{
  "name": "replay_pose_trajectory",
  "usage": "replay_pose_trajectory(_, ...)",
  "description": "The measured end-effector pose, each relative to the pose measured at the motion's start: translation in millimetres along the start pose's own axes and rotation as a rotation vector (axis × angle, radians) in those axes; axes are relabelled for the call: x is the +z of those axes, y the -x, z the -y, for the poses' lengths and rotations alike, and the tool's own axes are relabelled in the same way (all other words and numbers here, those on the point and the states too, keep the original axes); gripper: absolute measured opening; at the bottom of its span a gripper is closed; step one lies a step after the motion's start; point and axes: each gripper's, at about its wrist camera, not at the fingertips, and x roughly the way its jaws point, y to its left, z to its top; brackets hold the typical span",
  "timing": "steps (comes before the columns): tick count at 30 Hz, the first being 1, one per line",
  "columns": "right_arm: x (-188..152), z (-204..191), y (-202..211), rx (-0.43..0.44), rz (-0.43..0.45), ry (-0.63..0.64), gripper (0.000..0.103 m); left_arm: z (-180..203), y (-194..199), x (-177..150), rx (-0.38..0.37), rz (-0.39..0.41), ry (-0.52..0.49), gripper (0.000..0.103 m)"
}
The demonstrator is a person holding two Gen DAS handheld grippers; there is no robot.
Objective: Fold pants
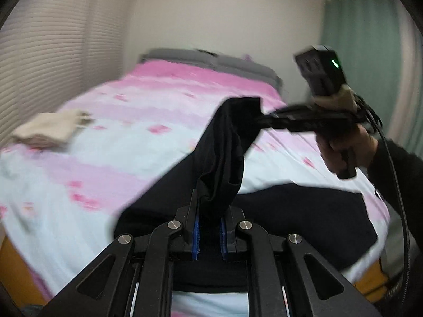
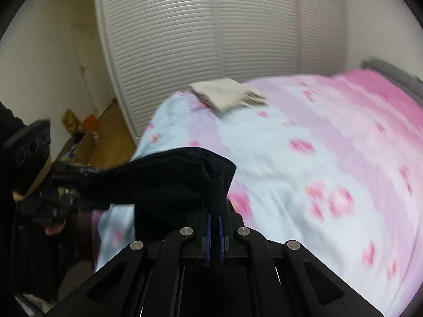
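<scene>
Pants (image 1: 224, 142) hang stretched above the bed (image 1: 111, 137), left gripper (image 1: 208, 227) and right gripper (image 2: 214, 227) each clamped on an end.

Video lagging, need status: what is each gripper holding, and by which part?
Both hold the black pants: left gripper and right gripper each pinch a bunched edge; which part cannot be told.

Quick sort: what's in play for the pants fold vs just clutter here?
In play:
- black fabric pants, lifted above the bed
- left gripper, shut on them
- right gripper, shut on them

Lying about:
- folded beige cloth on the pink-and-blue floral bedspread
- green curtain
- white slatted wardrobe doors
</scene>
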Motion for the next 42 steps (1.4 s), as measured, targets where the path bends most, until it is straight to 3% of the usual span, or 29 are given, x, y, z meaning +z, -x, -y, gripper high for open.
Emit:
replay_pose_trajectory(6, -106, 56, 44, -0.045, -0.023, -0.169, 0.005, 103, -73, -36, -0.119, -0.117, -0.12, 0.013)
replay_pose_trajectory(12, -199, 93, 44, -0.092, -0.037, -0.329, 0.011, 171, -130, -78, -0.188, -0.268, -0.186, 0.014)
replay_pose_trajectory(14, -220, 97, 39, -0.104, -0.061, -0.378, 0.02, 188, -142, -89, -0.208, -0.317, -0.199, 0.014)
replay_pose_trajectory(18, -248, 105, 43, -0.127, -0.068, -0.487, 0.025, 211, -149, -105, -0.23, -0.35, -0.231, 0.018)
replay_pose_trajectory(21, -258, 100, 60, -0.175, -0.051, -0.548, 0.029, 215, -140, -104, -0.264, -0.344, -0.23, 0.029)
replay_pose_trajectory(23, -262, 96, 72, -0.236, -0.055, -0.593, 0.047, 214, -134, -99, -0.276, -0.345, -0.238, 0.034)
replay_pose_trajectory(25, -265, 88, 86, -0.315, -0.049, -0.659, 0.054, 206, -124, -91, -0.277, -0.348, -0.24, 0.047)
replay_pose_trajectory(30, -282, 60, 125, -0.433, 0.034, -0.938, 0.06, 178, -108, -70, -0.303, -0.383, -0.218, 0.058)
replay_pose_trajectory(33, -288, 26, 138, -0.456, 0.138, -1.06, 0.061, 166, -96, -62, -0.332, -0.397, -0.234, 0.06)
replay_pose_trajectory(35, -290, 5, 136, -0.45, 0.183, -1.105, 0.067, 158, -87, -57, -0.353, -0.39, -0.259, 0.063)
replay_pose_trajectory(39, -297, -21, 109, -0.465, 0.169, -1.154, 0.067, 133, -82, -46, -0.339, -0.353, -0.315, 0.068)
replay_pose_trajectory(42, -307, -15, 82, -0.425, 0.171, -1.231, 0.067, 118, -98, -41, -0.326, -0.396, -0.32, 0.068)
